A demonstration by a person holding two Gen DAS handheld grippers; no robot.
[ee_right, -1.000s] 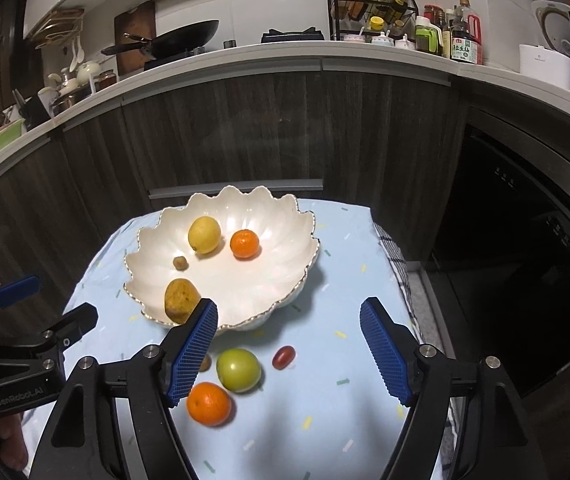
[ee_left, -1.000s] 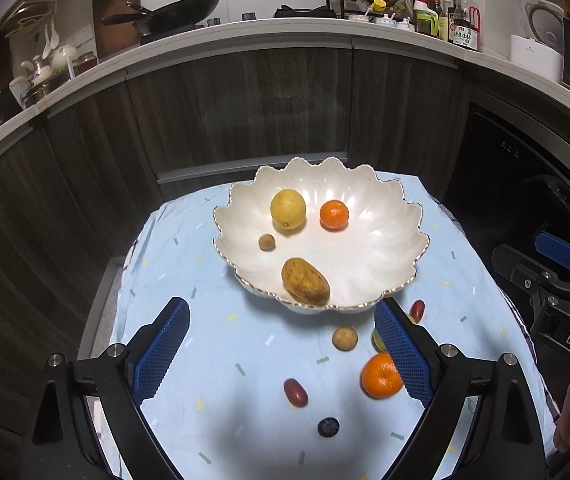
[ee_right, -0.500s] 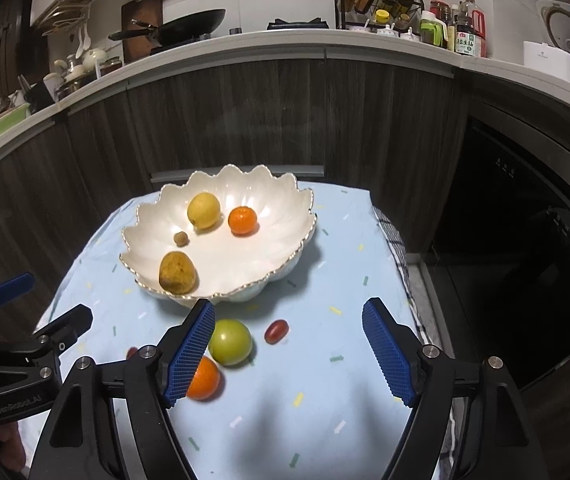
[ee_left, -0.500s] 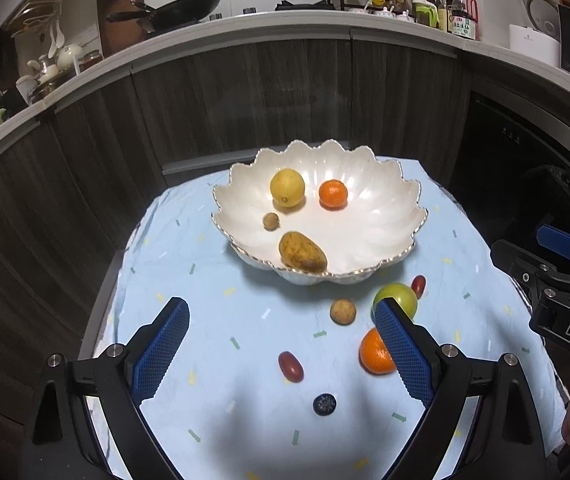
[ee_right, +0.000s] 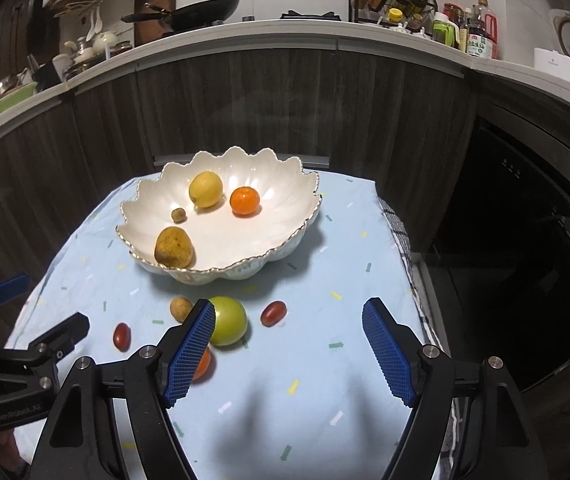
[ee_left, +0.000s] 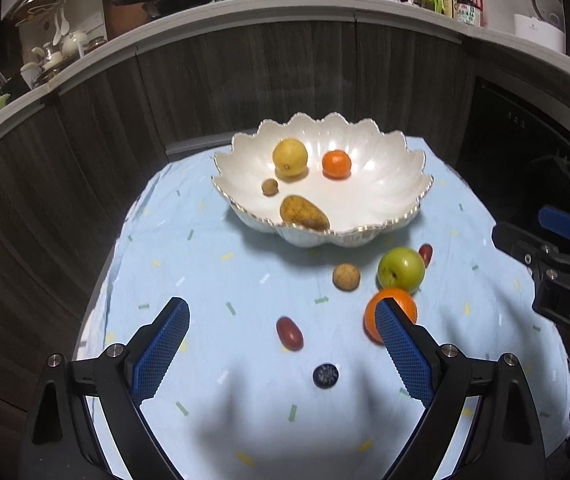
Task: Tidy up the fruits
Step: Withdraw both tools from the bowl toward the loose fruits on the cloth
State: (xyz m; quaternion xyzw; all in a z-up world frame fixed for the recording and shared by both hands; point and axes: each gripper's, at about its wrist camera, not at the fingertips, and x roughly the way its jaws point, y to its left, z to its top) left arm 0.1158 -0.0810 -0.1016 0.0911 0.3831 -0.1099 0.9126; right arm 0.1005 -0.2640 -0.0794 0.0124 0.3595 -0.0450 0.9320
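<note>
Both views sit lower now — only left wrist shows the blueberry (ee_left: 326, 375).

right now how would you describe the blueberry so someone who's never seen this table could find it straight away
Start at the white scalloped bowl on the light blue cloth and come toward the near edge, past the loose fruit in front of it. Nearest of all, just beyond the dark red oval fruit, lies the blueberry. It is the smallest piece there and the only dark blue, almost black one.

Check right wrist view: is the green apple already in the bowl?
No, the green apple lies on the blue cloth in front of the white bowl.
</note>
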